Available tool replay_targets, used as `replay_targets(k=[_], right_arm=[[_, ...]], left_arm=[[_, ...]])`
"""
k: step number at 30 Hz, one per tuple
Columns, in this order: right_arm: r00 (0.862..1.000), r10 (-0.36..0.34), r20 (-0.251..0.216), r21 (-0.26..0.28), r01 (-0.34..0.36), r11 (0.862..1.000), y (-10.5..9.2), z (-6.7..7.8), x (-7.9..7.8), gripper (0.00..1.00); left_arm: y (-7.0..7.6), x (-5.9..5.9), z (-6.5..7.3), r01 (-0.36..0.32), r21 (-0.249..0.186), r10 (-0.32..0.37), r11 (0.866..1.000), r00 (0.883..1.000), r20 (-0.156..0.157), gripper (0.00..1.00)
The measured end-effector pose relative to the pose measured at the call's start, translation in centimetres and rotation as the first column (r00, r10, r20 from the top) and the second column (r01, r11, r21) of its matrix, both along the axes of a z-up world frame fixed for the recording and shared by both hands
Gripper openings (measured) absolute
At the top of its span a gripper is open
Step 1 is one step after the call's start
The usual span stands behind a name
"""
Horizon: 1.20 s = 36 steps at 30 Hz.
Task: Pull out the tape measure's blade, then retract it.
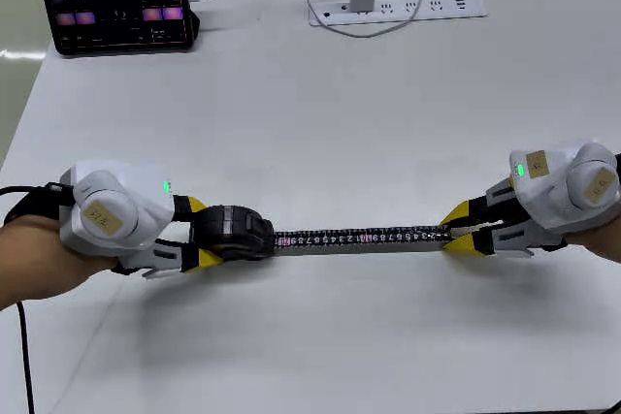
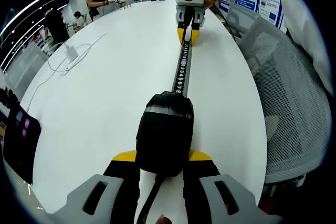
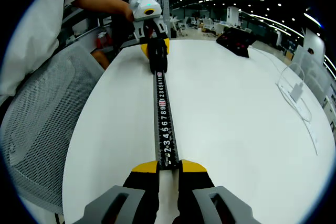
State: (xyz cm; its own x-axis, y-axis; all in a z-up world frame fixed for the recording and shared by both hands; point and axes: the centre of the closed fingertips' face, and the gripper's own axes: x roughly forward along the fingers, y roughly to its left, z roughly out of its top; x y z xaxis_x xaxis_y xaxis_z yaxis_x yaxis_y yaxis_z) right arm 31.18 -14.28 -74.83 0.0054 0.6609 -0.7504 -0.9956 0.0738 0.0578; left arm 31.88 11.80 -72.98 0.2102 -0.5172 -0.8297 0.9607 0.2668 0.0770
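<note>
Black plastic tape measure case [image 1: 231, 232]: looking matt, top panel catching soft glare. Dark tape measure blade [image 1: 359, 238]: showing smooth semi-gloss face, white printed numerals. White-shelled left gripper [image 1: 204, 233], white-shelled right gripper [image 1: 454, 230]: shells reading as smooth satin plastic, 2 jaws each showing matt black with yellow tips. White tabletop [image 1: 310, 94]: appearing smooth, low sheen. Grey mesh chair [image 2: 283, 93]: showing open woven fabric.

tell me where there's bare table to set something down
Free: the white table between the dark tablet, white power strip and the extended black tape blade; also the near side of the blade. Crowded: from left gripper to right gripper.
</note>
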Motion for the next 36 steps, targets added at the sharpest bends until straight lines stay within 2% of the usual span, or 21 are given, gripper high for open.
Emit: replay_targets(k=[20,29,34,36], right_arm=[[1.000,-0.019,-0.001,-0.035,0.018,0.999,-2.4,-0.1,-0.1,0.09],[0.999,-0.038,-0.005,-0.035,0.038,0.999,-2.3,-0.1,-0.1,0.09],[0.999,-0.043,-0.010,-0.042,0.043,0.998,-2.2,-0.1,-0.1,0.10],[0.999,-0.050,-0.015,-0.044,0.049,0.998,-2.3,-0.1,-0.1,0.11]], left_arm=[[0.0,0.0,-0.1,0.003,-0.005,-0.003,1.000,1.000,0.002,0.26],[0.0,0.1,-0.1,-0.001,0.006,0.001,1.000,1.000,0.001,0.26],[-0.2,0.2,0.0,-0.021,-0.020,0.021,1.000,1.000,-0.019,0.27],[-0.2,0.2,0.0,-0.020,-0.026,0.020,0.999,1.000,-0.017,0.27]])
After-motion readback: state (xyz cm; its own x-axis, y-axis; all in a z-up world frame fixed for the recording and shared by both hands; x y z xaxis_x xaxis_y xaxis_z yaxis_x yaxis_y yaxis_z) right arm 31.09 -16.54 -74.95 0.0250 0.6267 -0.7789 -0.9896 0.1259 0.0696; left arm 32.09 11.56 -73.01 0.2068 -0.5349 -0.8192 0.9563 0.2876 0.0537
